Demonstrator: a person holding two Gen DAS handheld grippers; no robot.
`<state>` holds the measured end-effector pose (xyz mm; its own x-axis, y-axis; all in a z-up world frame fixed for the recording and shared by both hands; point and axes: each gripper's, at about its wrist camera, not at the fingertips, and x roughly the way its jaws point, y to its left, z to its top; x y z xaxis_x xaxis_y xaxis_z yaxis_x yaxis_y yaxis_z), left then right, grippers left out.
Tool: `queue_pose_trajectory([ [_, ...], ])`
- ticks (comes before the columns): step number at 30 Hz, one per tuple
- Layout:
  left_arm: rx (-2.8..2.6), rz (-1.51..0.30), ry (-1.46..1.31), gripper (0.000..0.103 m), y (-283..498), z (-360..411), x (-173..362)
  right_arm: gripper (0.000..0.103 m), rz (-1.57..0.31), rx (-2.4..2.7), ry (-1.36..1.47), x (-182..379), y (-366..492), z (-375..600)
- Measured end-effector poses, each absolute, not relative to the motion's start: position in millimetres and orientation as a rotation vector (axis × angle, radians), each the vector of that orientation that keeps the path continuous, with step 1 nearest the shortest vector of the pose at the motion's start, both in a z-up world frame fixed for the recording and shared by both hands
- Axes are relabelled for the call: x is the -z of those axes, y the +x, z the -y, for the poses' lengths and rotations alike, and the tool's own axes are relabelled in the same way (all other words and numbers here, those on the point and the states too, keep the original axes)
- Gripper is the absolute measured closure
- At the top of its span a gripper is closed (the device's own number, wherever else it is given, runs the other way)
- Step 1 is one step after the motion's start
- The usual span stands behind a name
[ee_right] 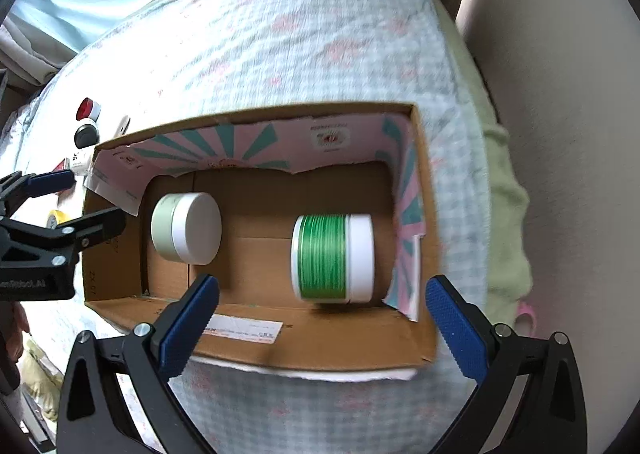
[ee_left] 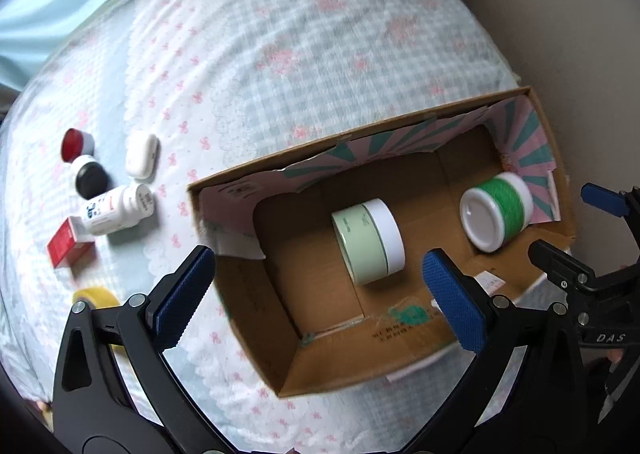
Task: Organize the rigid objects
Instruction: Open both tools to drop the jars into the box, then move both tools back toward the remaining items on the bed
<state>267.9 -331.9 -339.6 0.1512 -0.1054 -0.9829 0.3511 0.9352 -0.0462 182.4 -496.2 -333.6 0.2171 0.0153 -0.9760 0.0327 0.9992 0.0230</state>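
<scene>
An open cardboard box point(ee_left: 256, 318) point(ee_right: 320, 346) lies on the bed. Inside it a pale green jar with a white lid point(ee_left: 370, 242) point(ee_right: 186, 228) lies on its side, and a green-banded white jar point(ee_left: 496, 212) point(ee_right: 334, 258) lies at the other end. My left gripper point(ee_left: 320, 294) hangs open above the box's near wall, nothing between its blue pads. My right gripper point(ee_right: 324, 322) is also open and empty above the box's front edge, over the green-banded jar. Each gripper shows at the edge of the other's view, the right gripper point(ee_left: 572, 230) and the left gripper point(ee_right: 68, 202).
Left of the box on the checked bedspread lie a red-capped pot point(ee_left: 76, 144), a black-capped pot point(ee_left: 91, 178), a white case point(ee_left: 142, 155), a white bottle point(ee_left: 118, 210), a red carton point(ee_left: 66, 244) and a yellow tape roll point(ee_left: 96, 298). A wall runs along the right side.
</scene>
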Motion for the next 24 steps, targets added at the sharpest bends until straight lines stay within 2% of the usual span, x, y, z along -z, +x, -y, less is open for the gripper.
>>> queue_pose_trajectory([
  [10,0.309,-1.278,0.181,0.000,226.8,297.5,269.2,0.000,-1.283,0.020,0.033,281.3,162.1,483.2],
  [24,0.176,-1.159,0.091,0.000,143.0,180.0,184.3,0.000,-1.125,-0.038,-0.019,199.3,131.7,415.0],
])
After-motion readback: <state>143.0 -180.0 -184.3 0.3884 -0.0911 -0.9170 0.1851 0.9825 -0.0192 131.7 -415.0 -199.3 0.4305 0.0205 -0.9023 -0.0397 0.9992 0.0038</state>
